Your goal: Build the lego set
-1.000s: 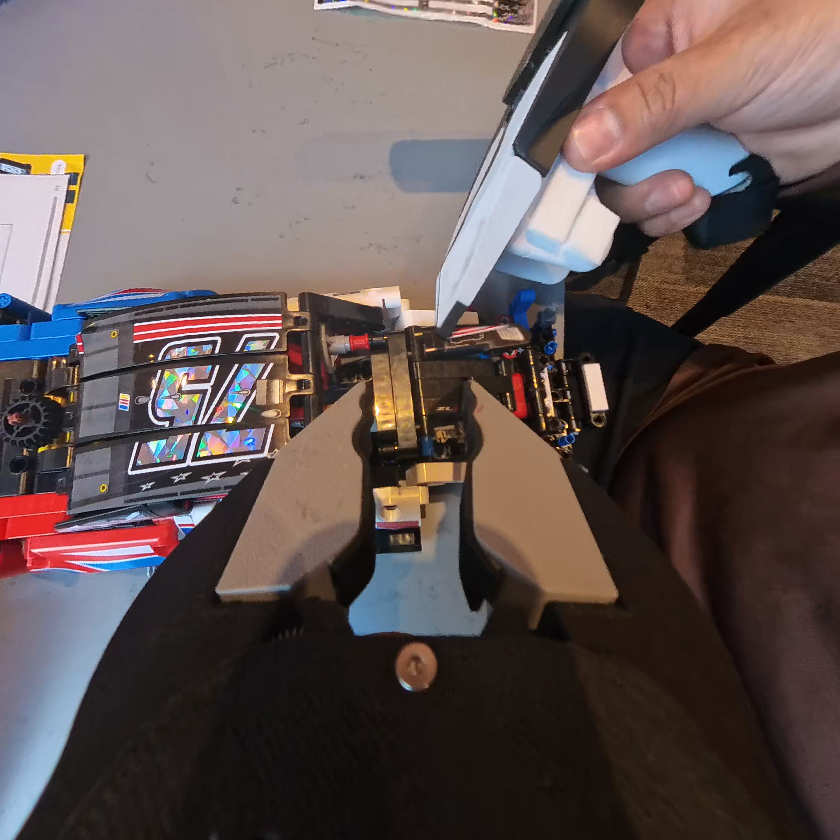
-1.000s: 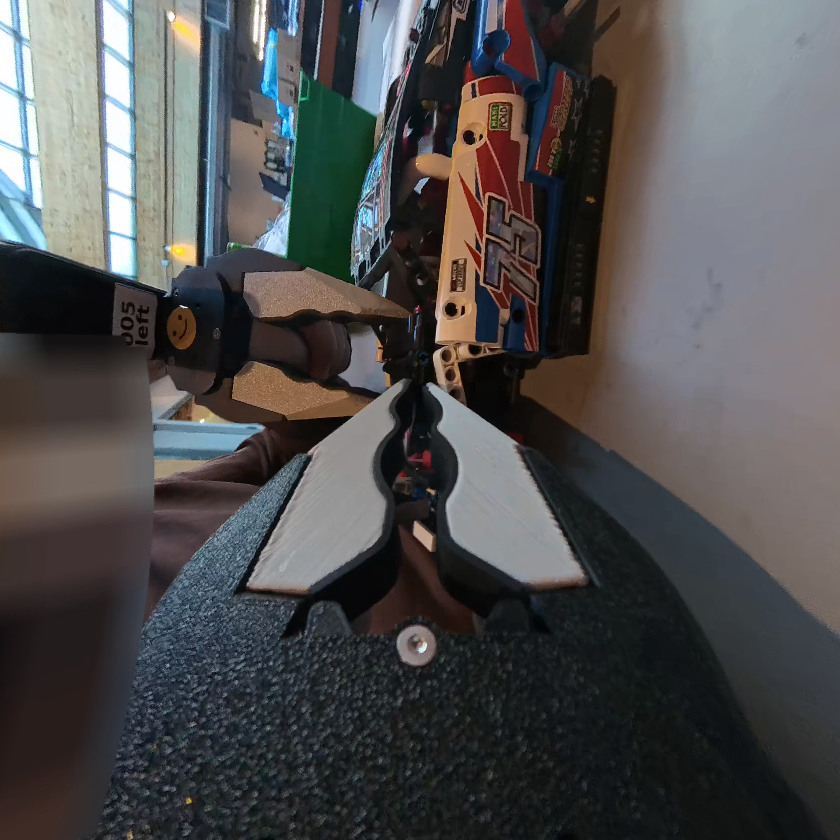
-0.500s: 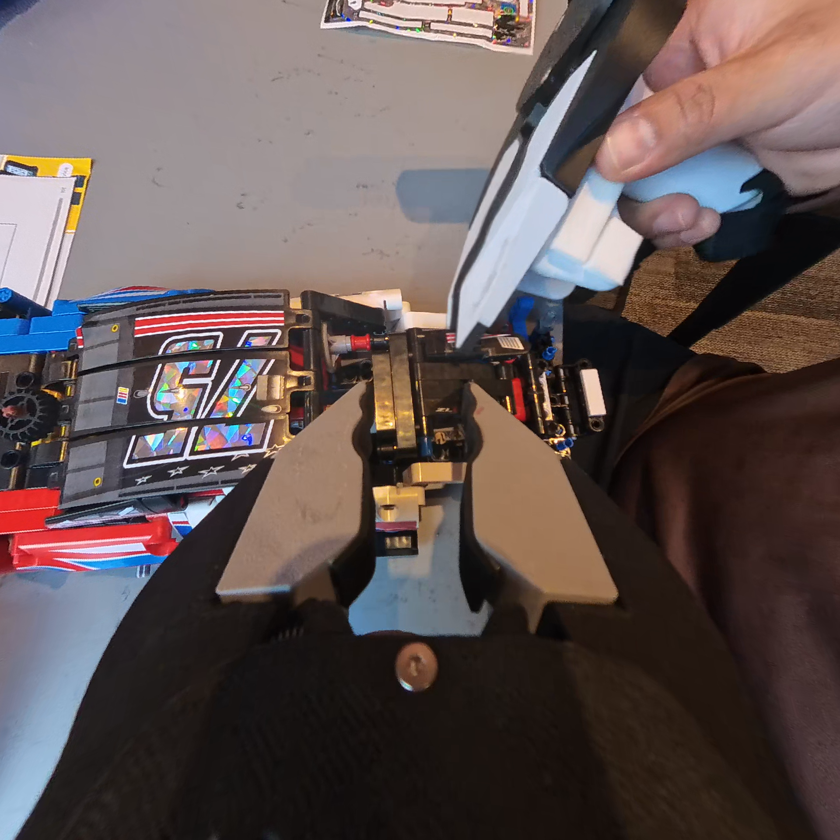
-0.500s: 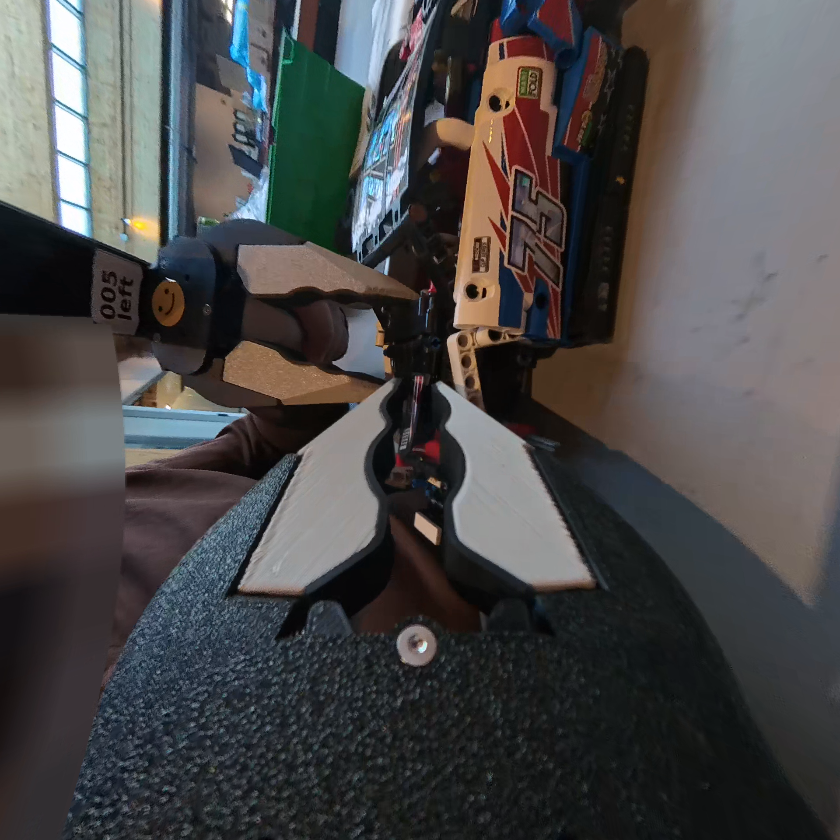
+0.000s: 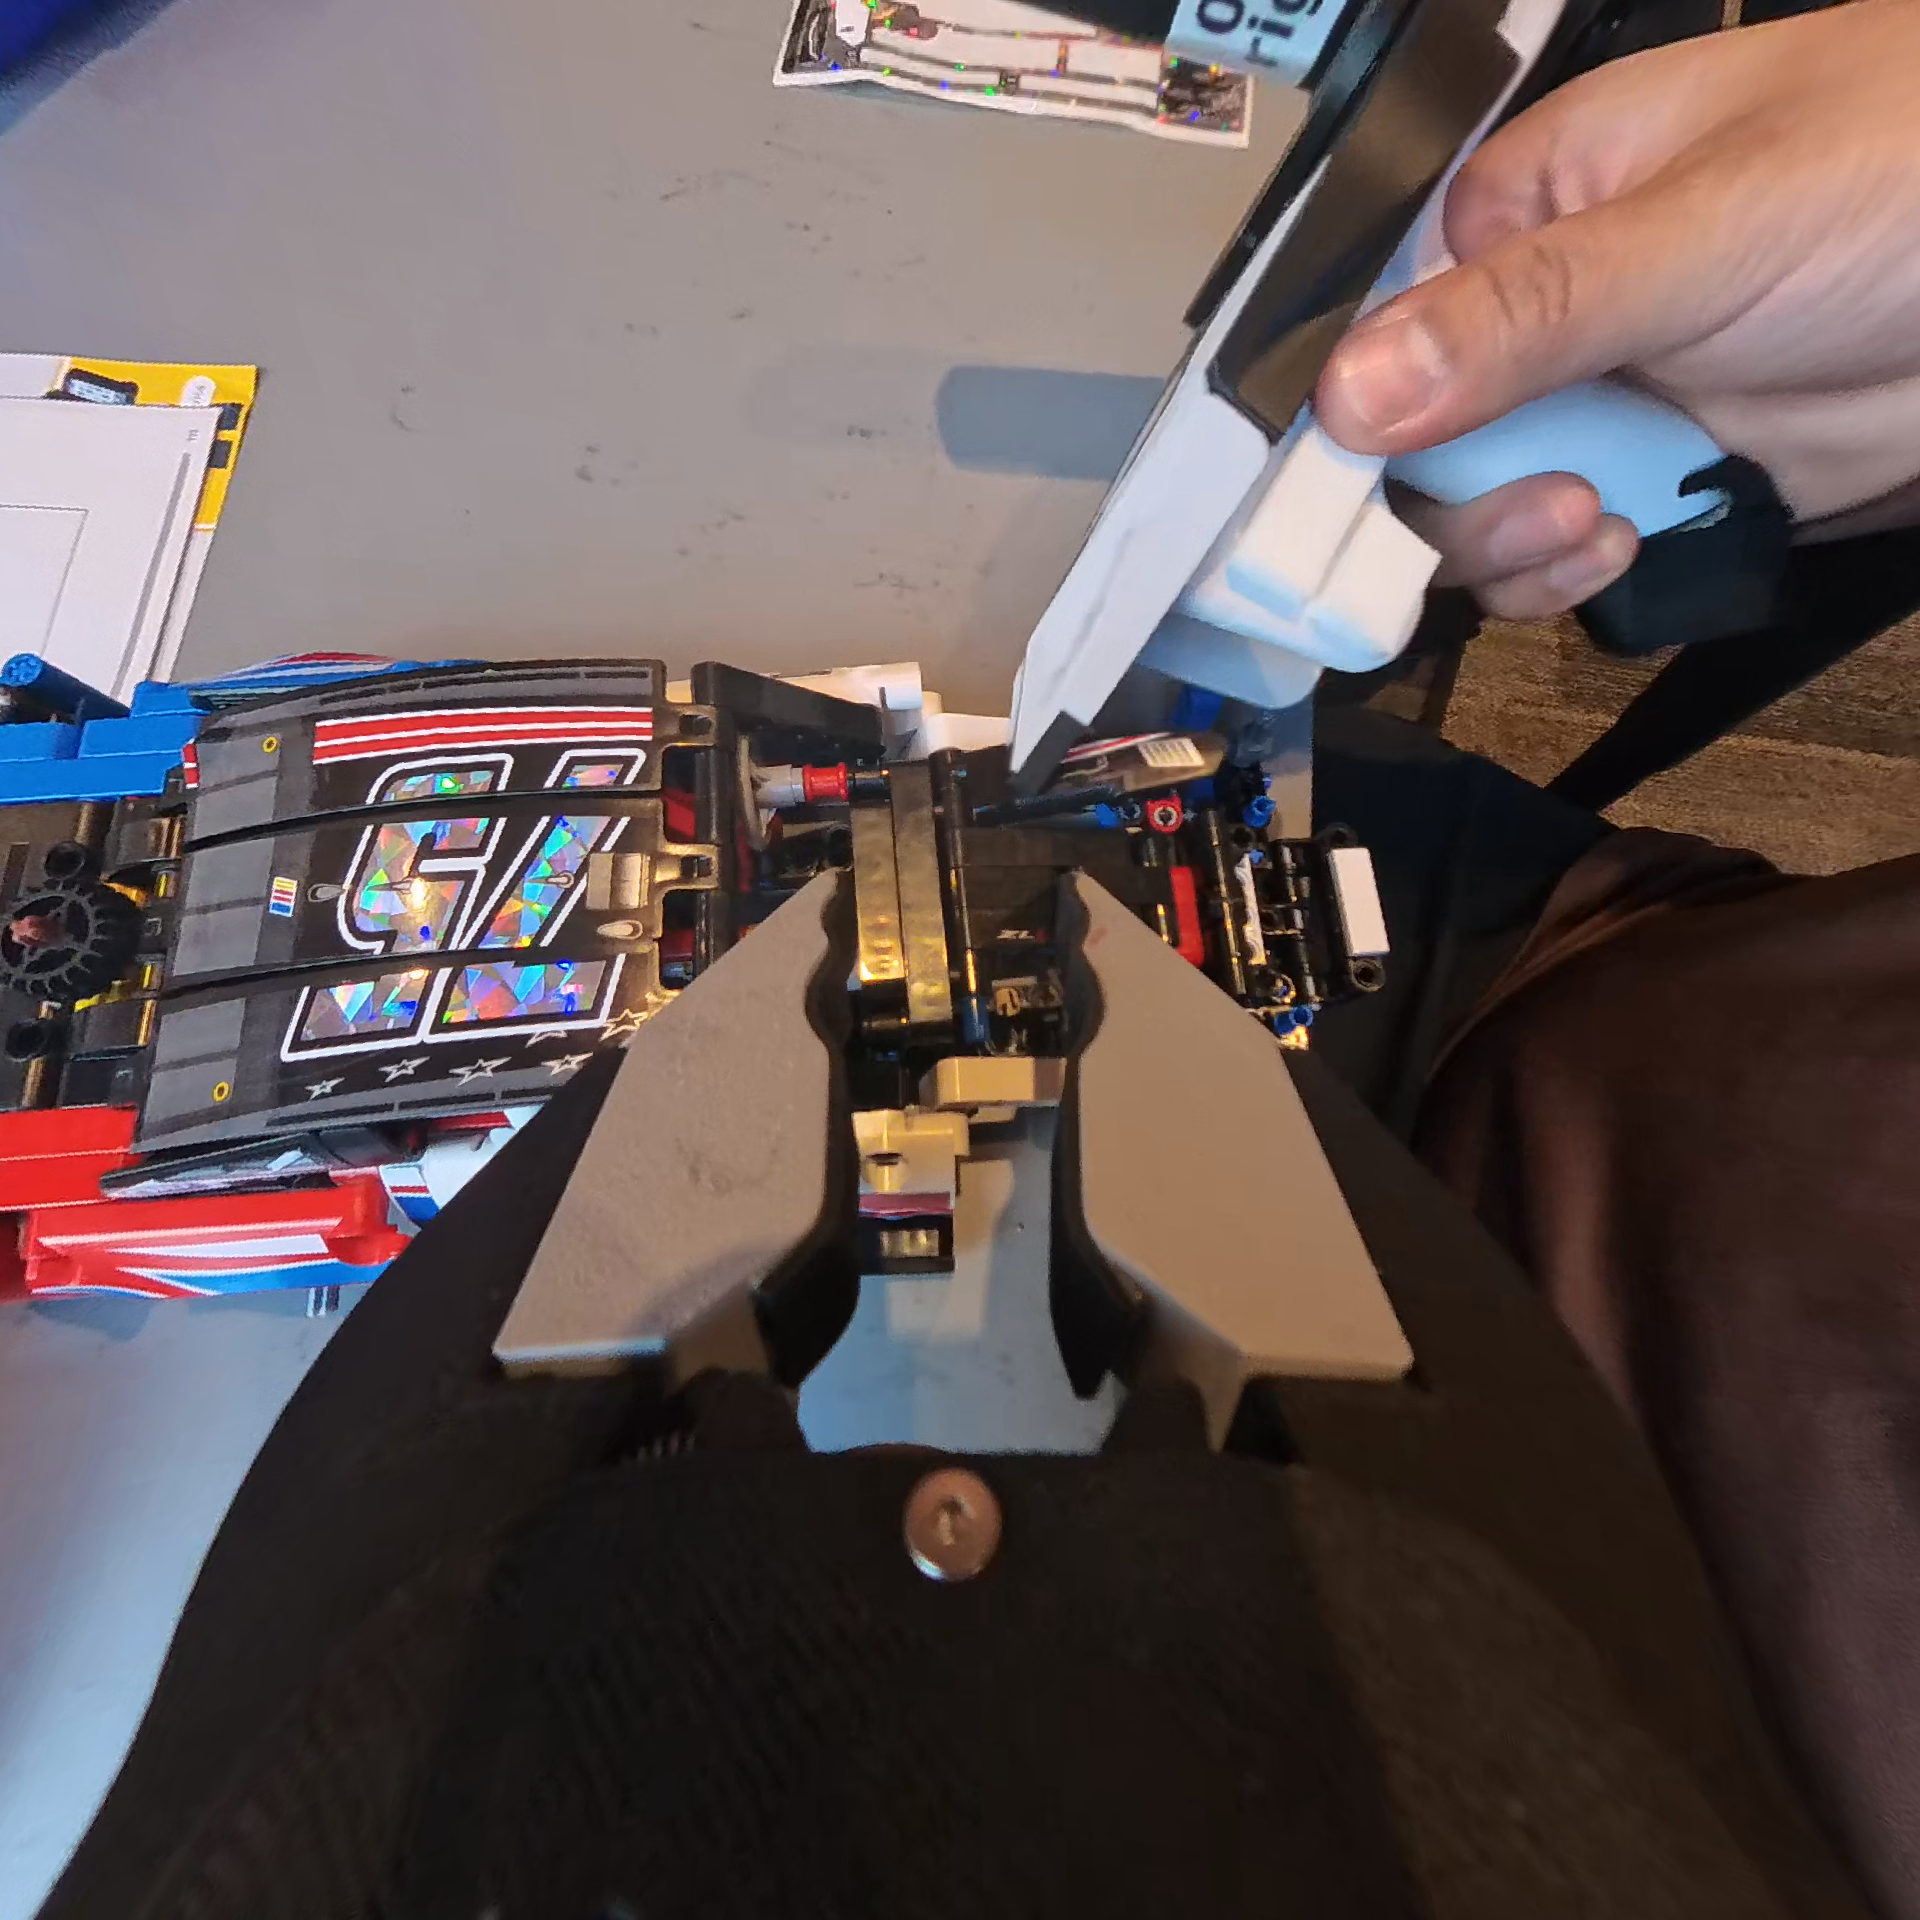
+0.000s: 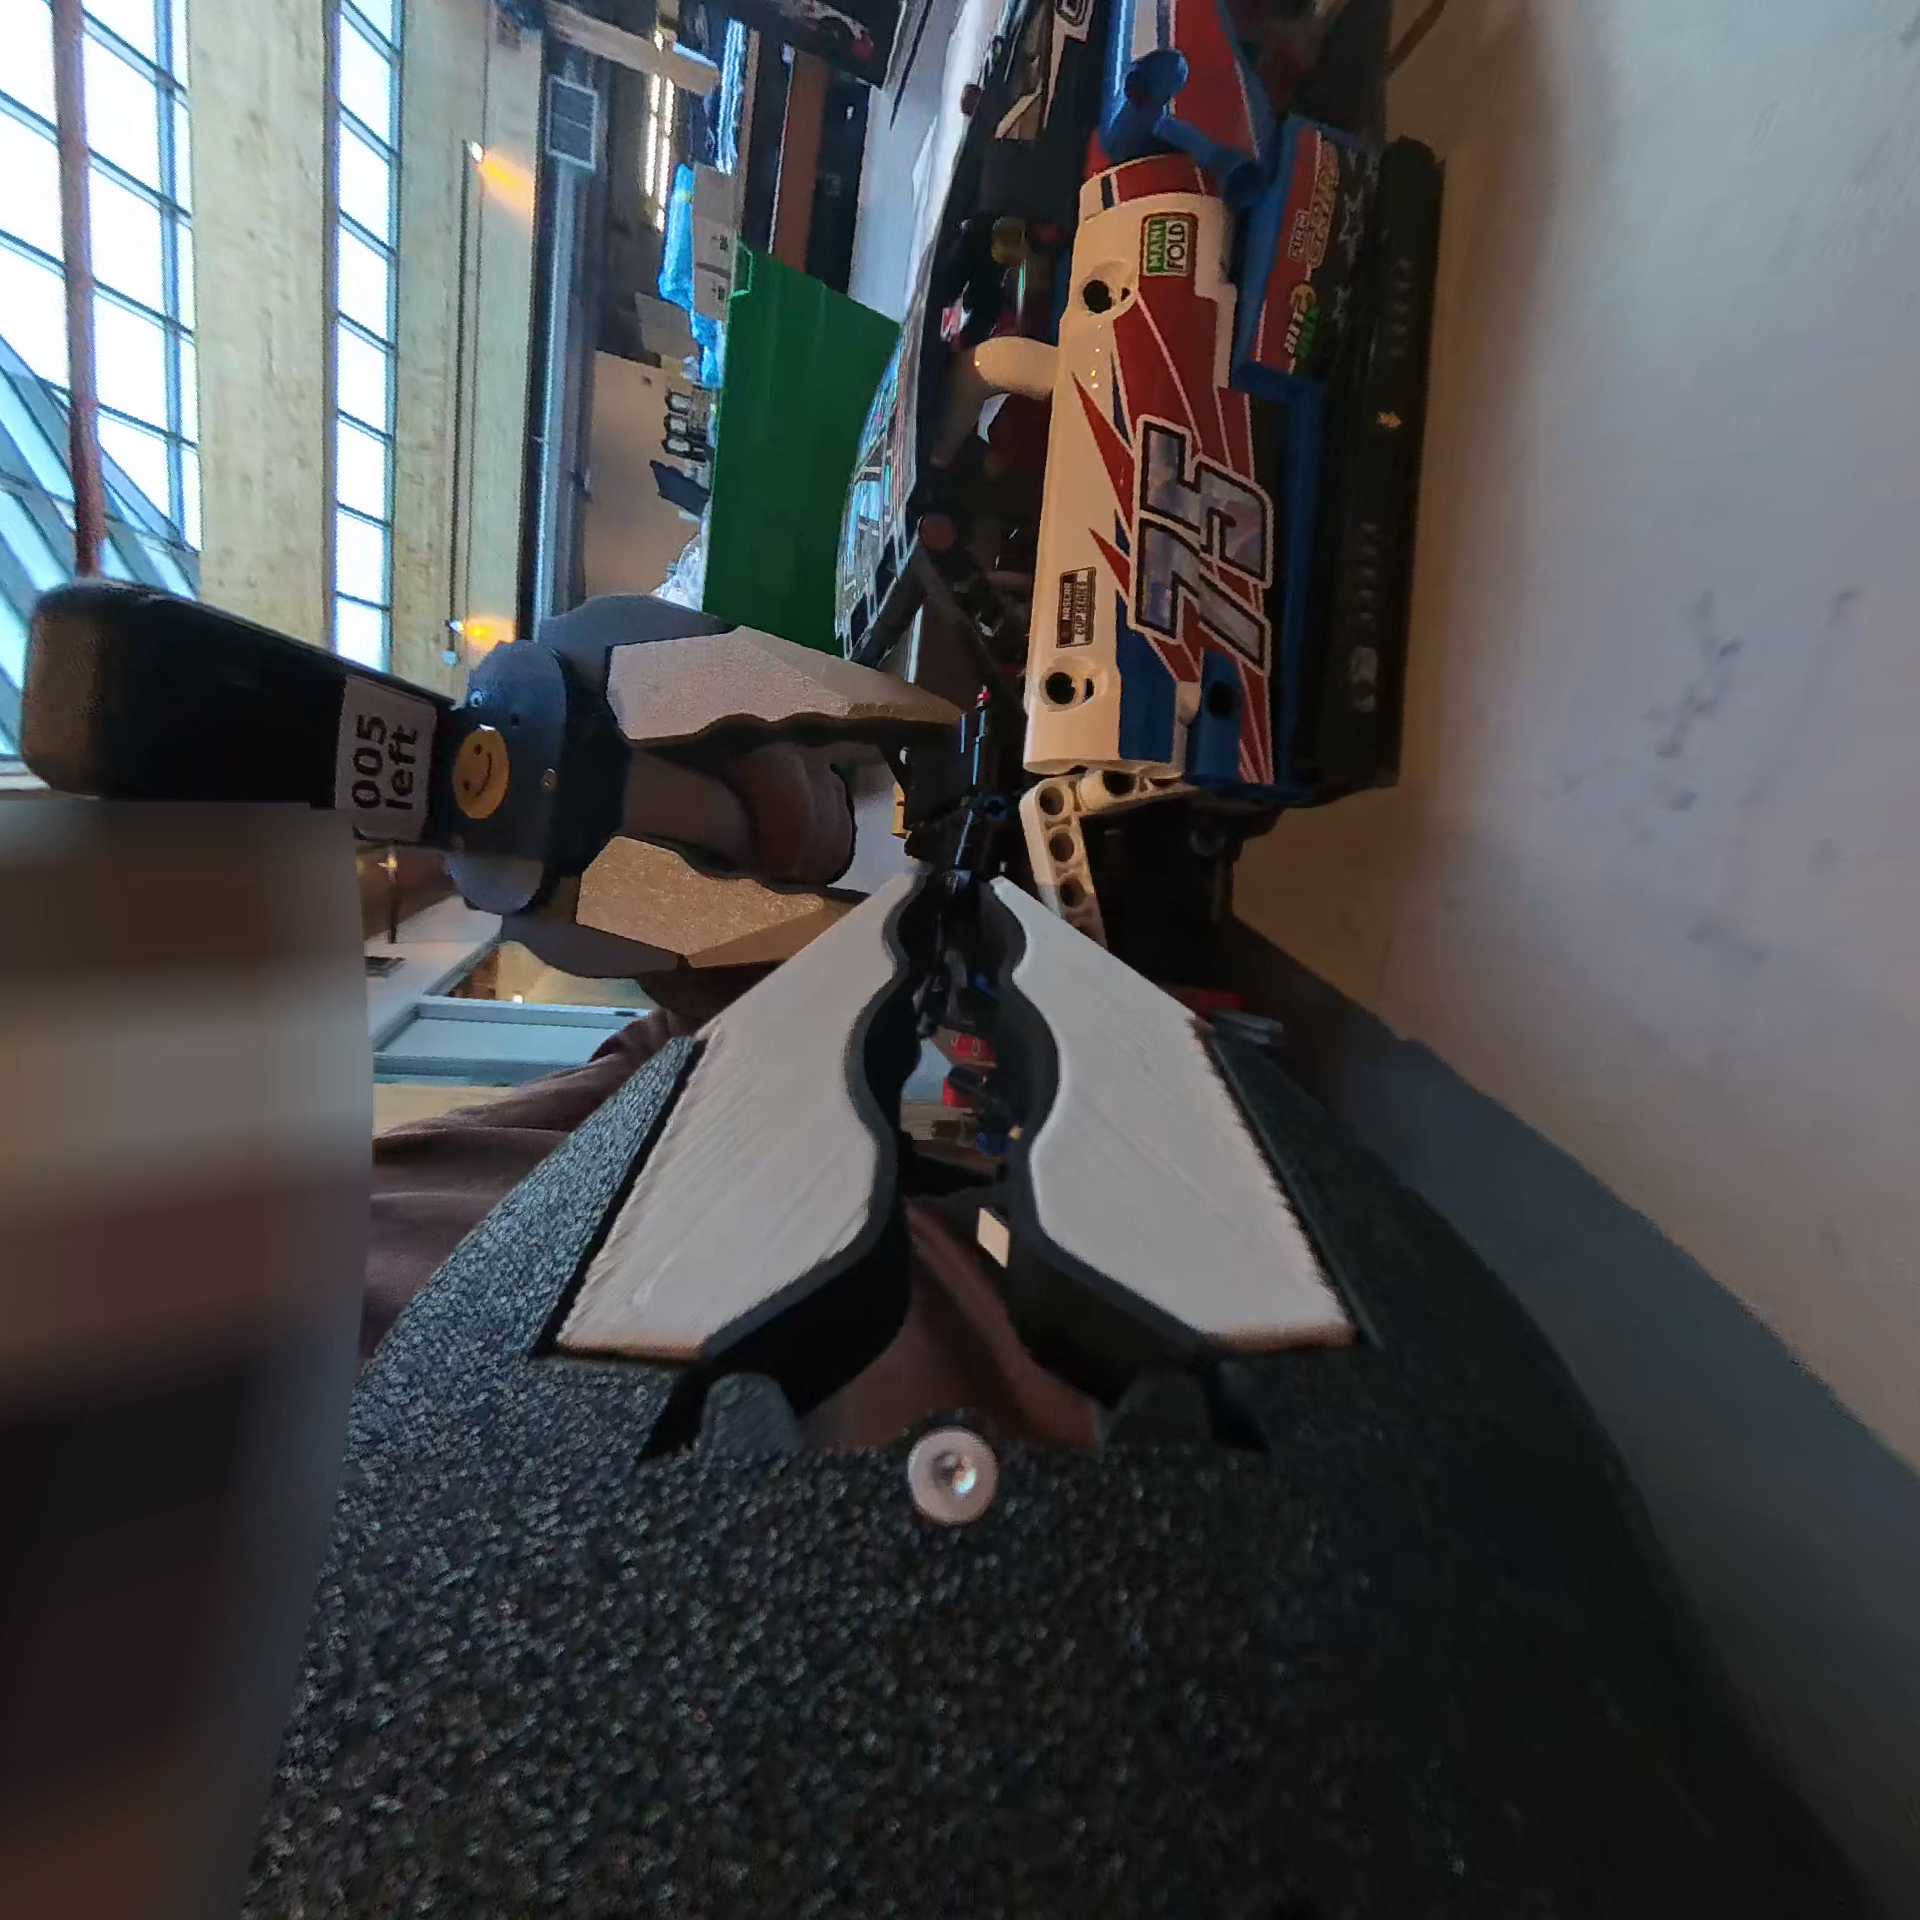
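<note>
While the left gripper [image 5: 951,925] clamps the black rear frame of the lego car [image 5: 416,914] on the grey table [image 5: 623,364], the right gripper [image 6: 951,894] pinches a thin black part there. The model looks rigid but brittle; gripping the frame seems safest.

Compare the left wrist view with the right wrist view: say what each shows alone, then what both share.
Left wrist view only: the car's black roof panel, a sticker sheet and a booklet on the grey table. Right wrist view only: windows, a green board, the car's white side panel. Both: the lego car, left gripper clamping its rear, right gripper pinching a thin part there.
</note>
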The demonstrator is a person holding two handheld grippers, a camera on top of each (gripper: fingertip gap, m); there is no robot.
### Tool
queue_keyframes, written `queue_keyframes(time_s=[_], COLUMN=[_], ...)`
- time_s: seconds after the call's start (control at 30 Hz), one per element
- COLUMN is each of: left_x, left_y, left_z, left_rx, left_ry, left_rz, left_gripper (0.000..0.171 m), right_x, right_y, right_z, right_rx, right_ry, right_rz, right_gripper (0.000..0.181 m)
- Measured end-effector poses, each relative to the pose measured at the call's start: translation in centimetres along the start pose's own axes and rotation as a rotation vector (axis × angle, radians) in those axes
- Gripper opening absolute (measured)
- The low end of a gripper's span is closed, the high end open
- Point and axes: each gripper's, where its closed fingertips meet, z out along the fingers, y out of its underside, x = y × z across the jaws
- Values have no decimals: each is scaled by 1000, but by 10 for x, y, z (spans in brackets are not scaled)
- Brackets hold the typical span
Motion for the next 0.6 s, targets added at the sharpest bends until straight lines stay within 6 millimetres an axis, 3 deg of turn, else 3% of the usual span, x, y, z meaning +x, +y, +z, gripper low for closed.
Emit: queue_keyframes(time_s=[0.6], left_x=[-1], left_y=[-3], left_z=[3], left_rx=[16], left_ry=[8], left_rz=[-5], left_gripper=[35], right_x=[3], right_y=[-3], right_z=[-7], right_rx=[110], right_ry=[81], right_rz=[-168], right_gripper=[5])
